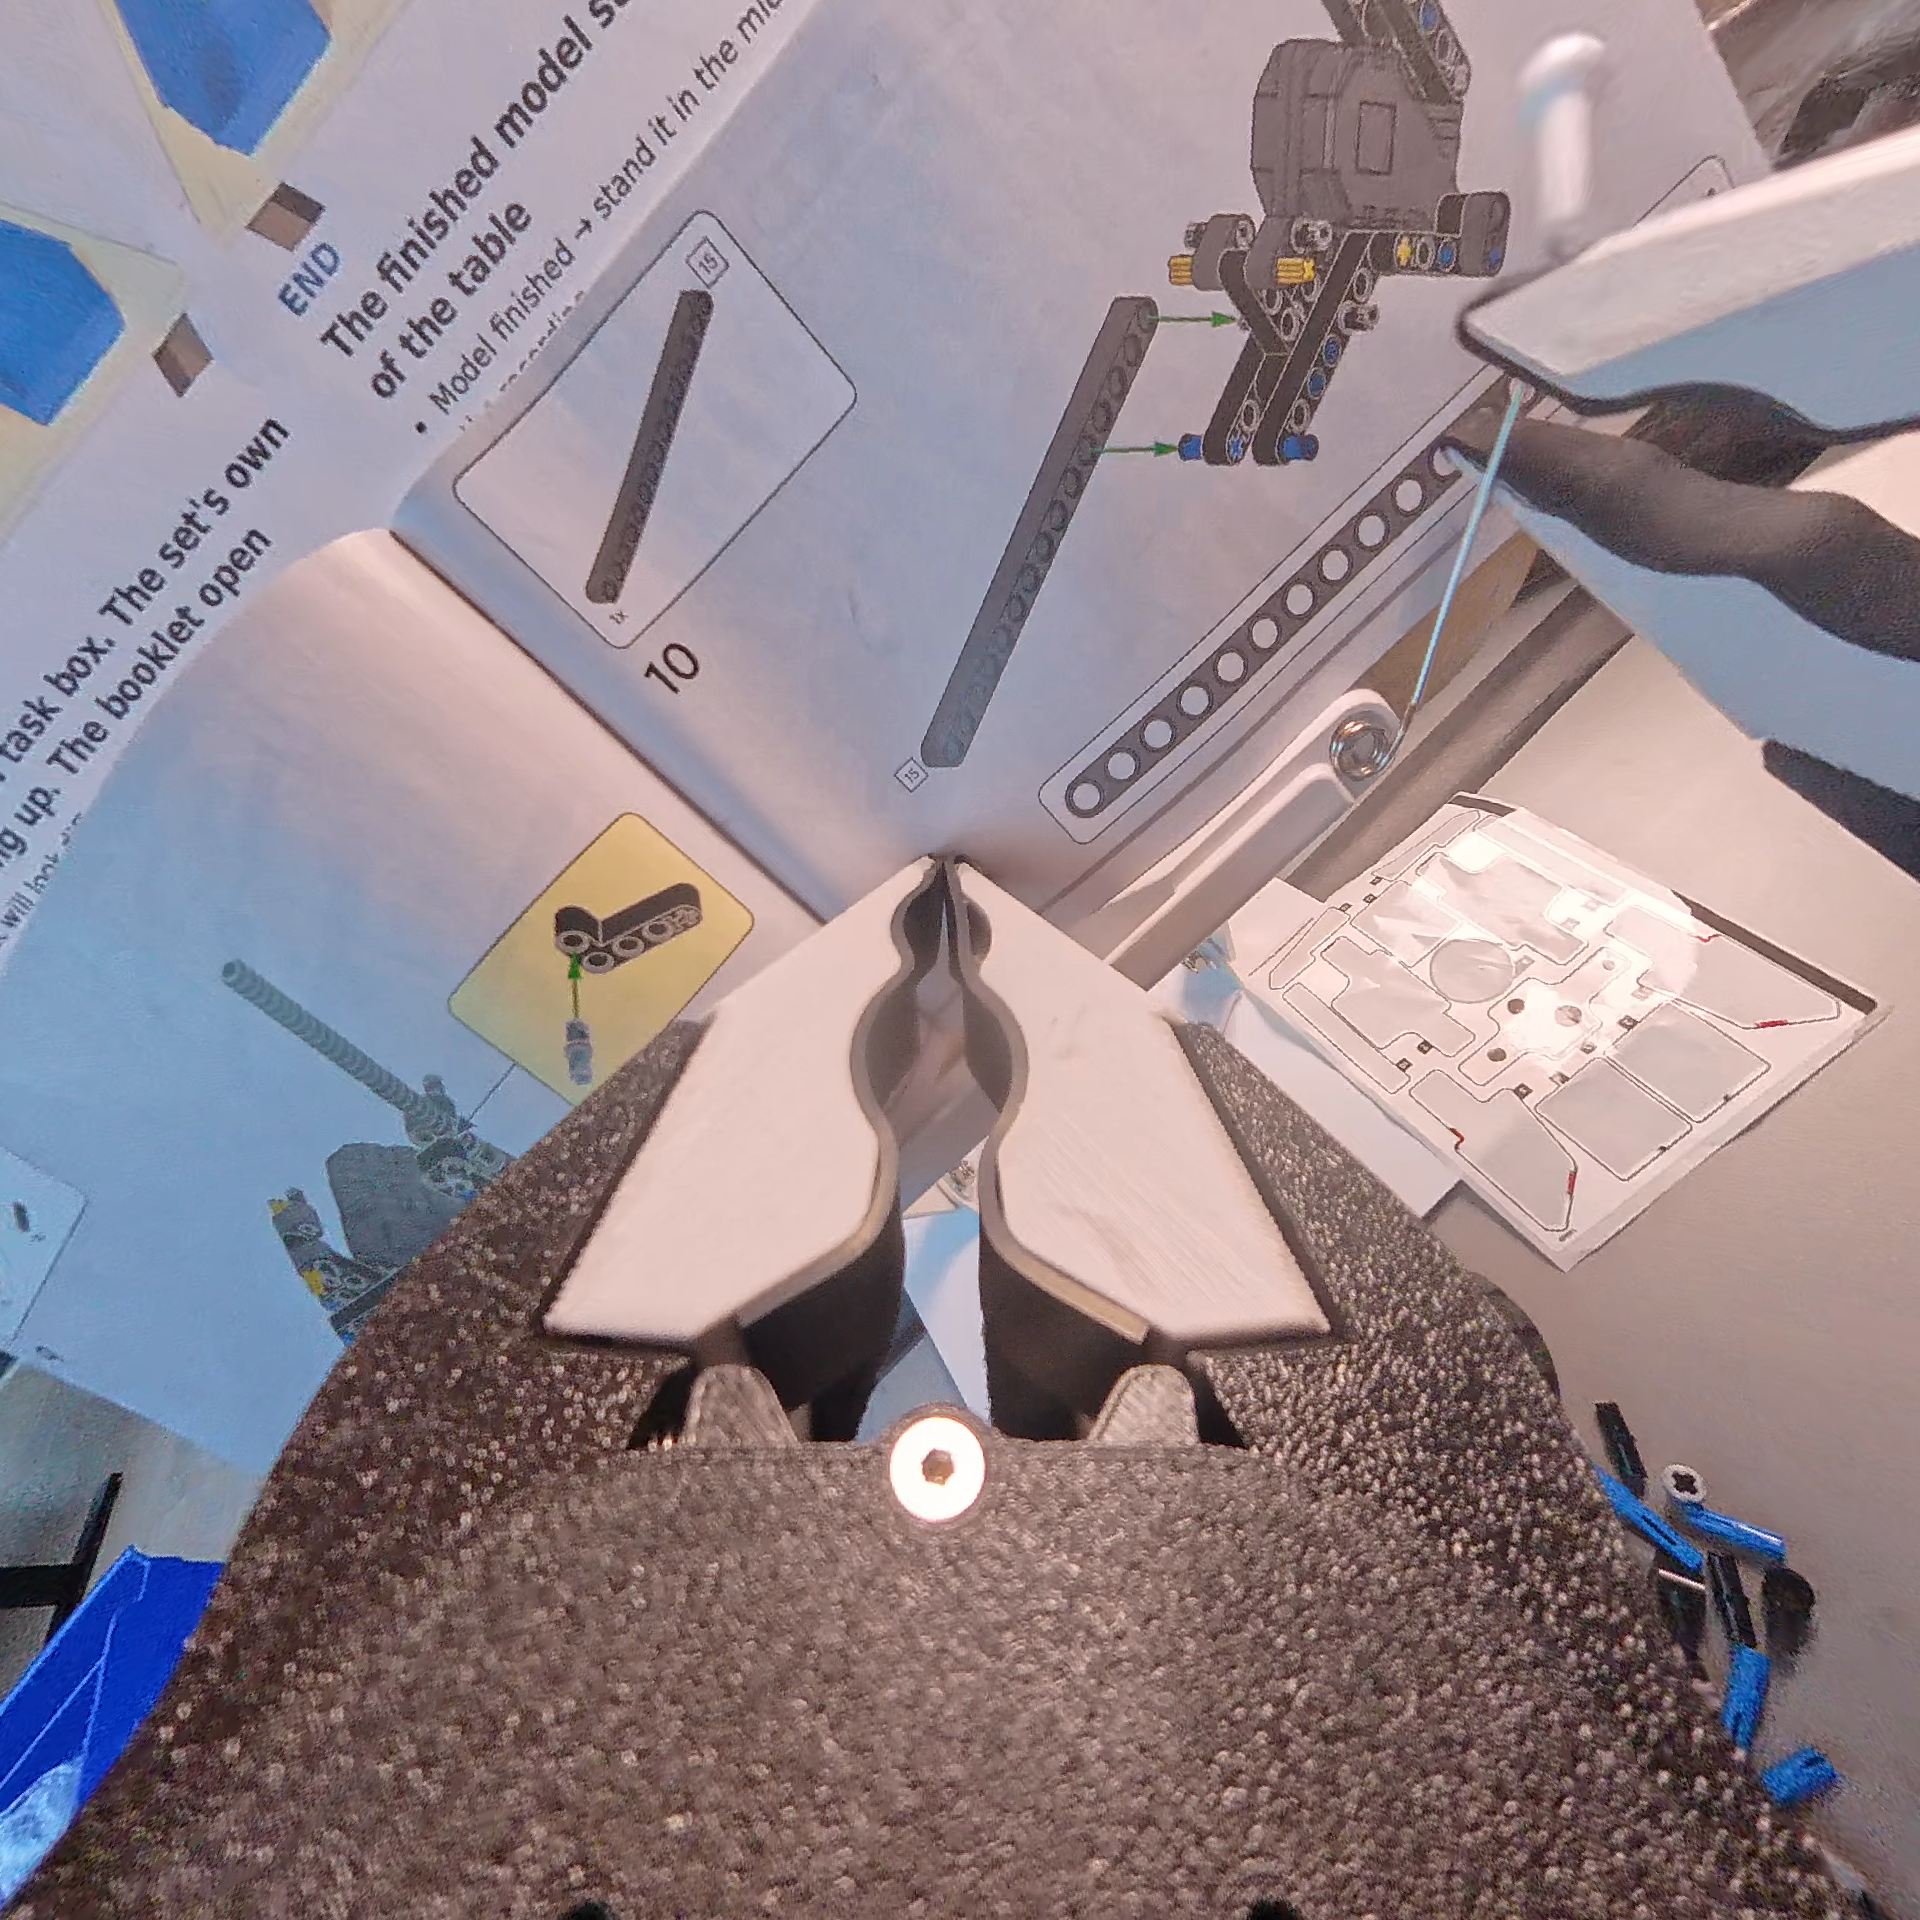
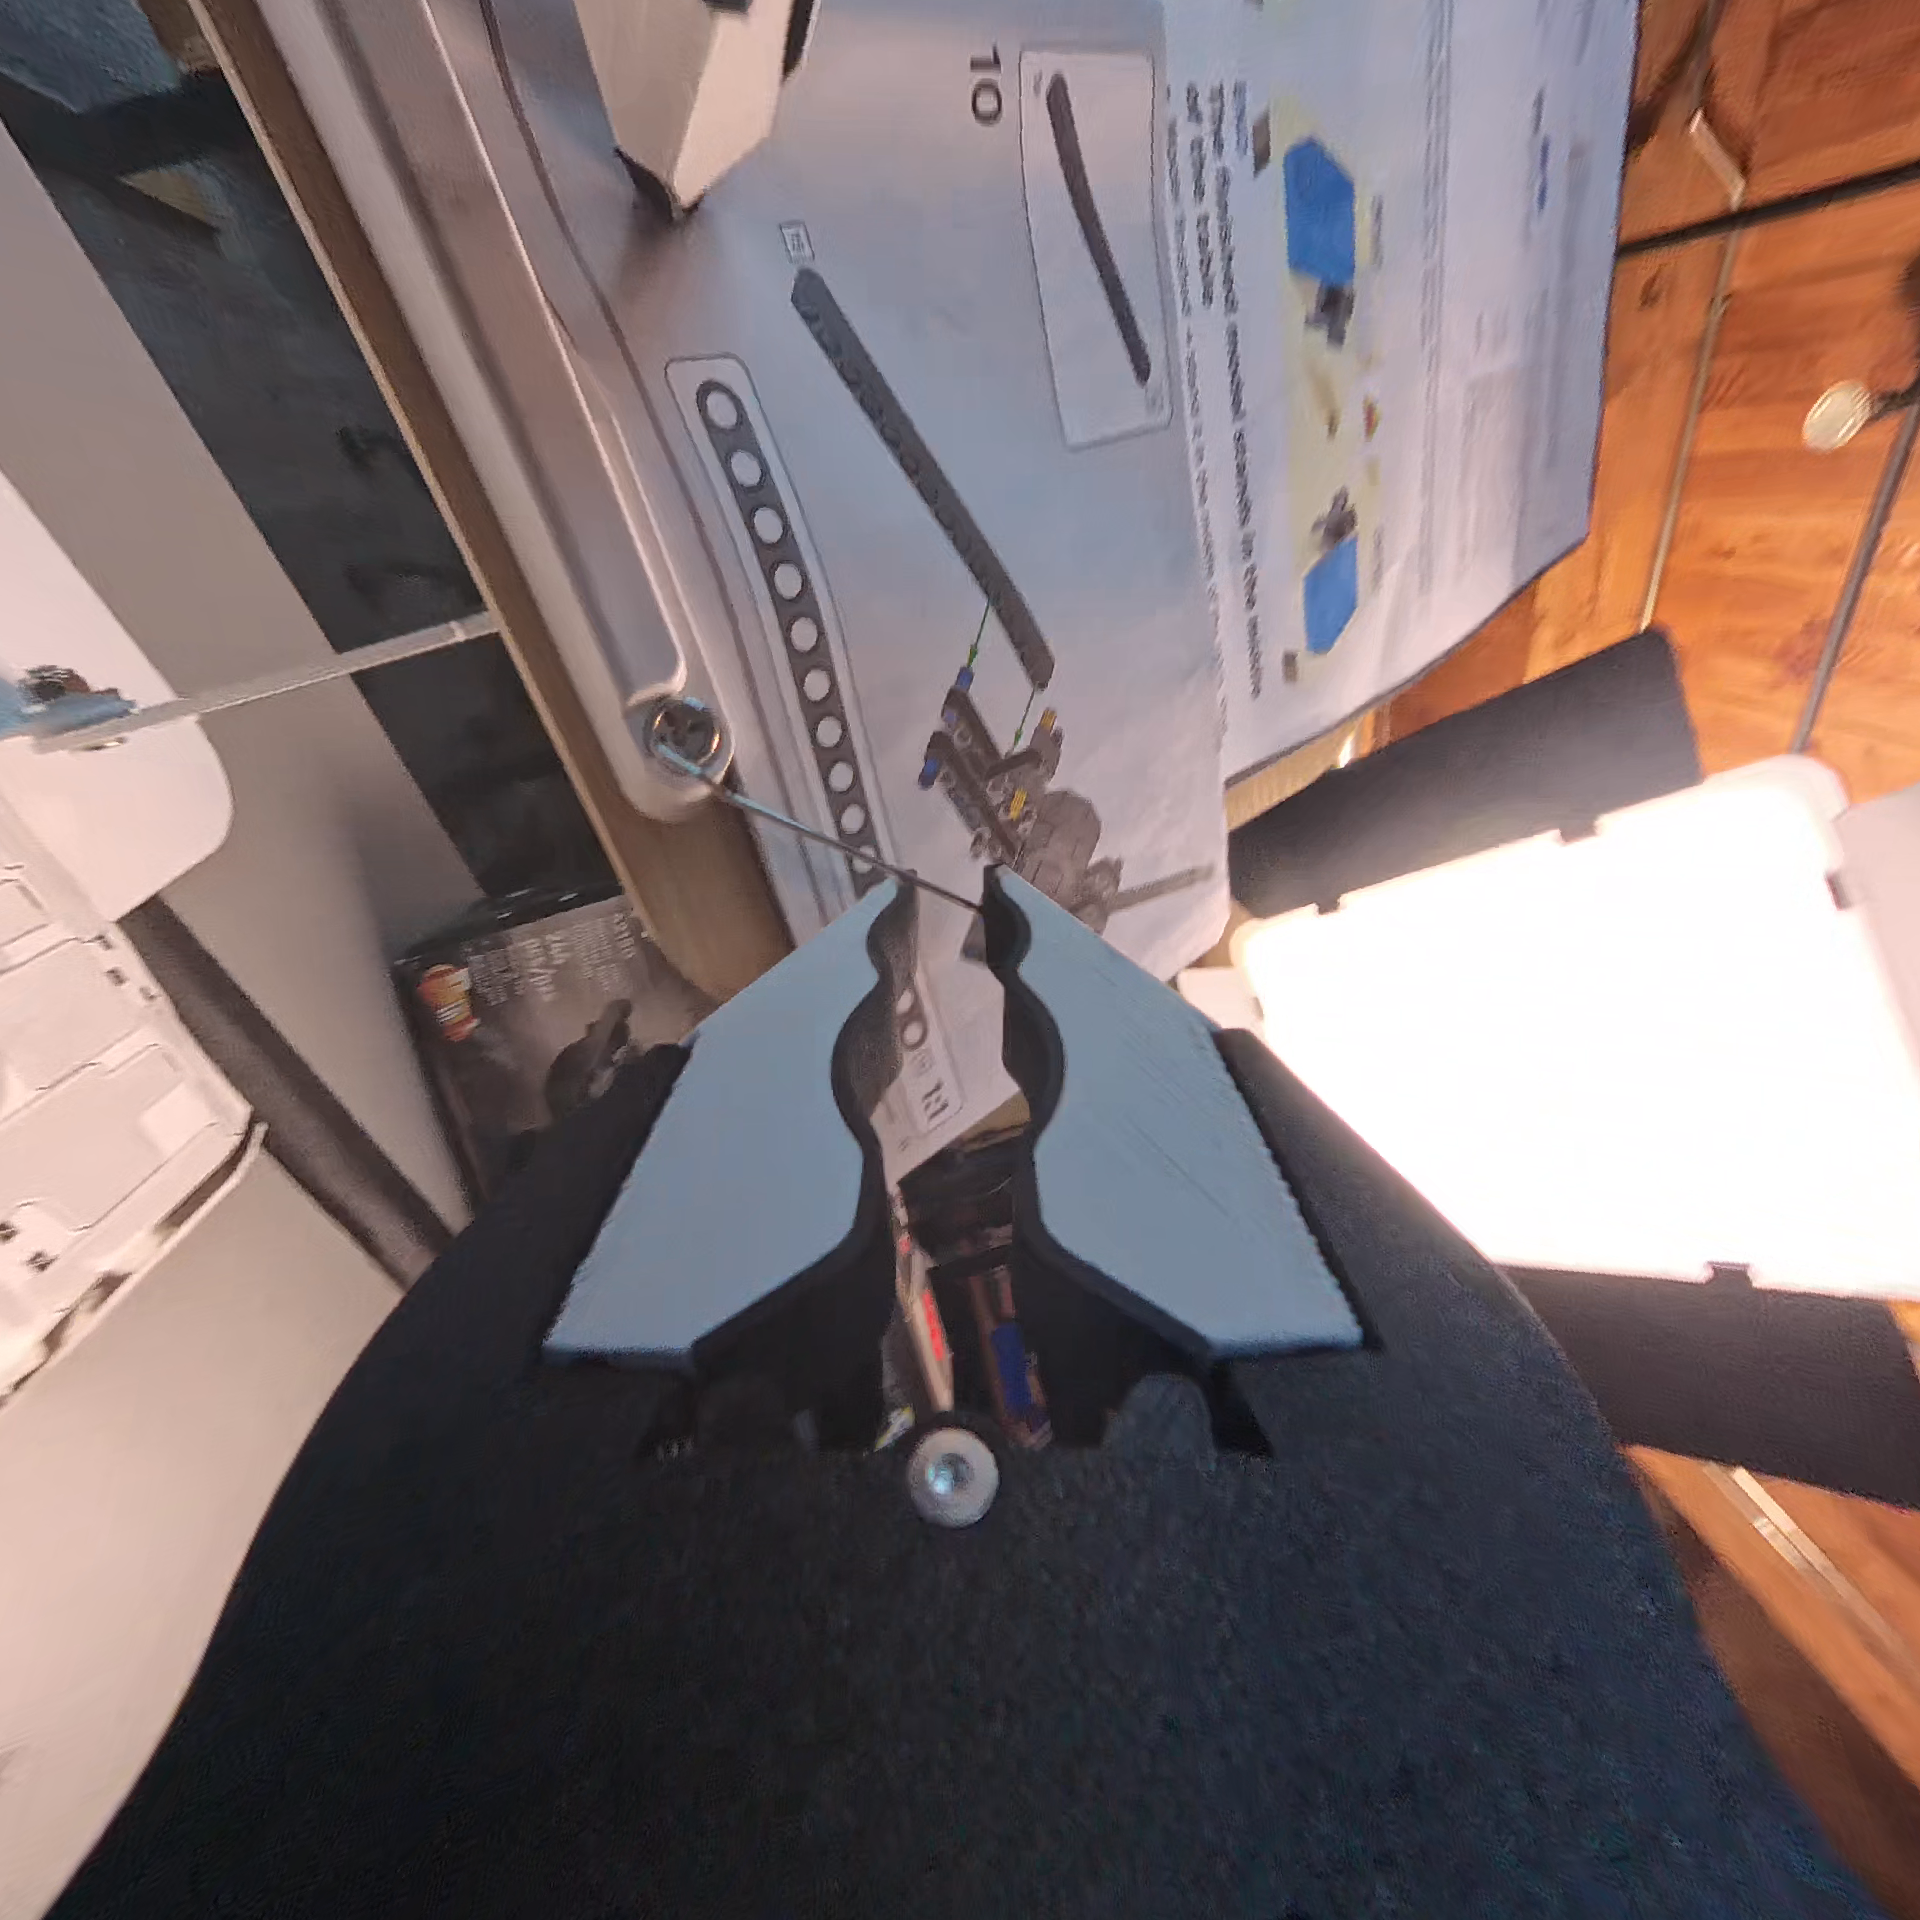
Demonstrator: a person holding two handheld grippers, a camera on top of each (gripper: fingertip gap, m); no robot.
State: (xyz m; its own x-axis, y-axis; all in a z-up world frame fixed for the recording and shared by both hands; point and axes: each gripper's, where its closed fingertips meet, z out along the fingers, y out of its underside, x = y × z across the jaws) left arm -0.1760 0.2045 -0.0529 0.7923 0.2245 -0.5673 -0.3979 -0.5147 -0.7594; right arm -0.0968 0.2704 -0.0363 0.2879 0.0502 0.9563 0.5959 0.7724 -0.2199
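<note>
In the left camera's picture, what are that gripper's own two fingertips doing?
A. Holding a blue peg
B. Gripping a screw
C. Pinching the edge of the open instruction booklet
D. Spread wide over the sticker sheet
C: the left gripper has its tips closed together on the bottom edge of the instruction booklet page.

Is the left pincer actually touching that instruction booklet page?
Touching. In the left wrist view the left gripper has its jaws closed together on the bottom edge of the instruction booklet, with no gap at the tips.
</note>
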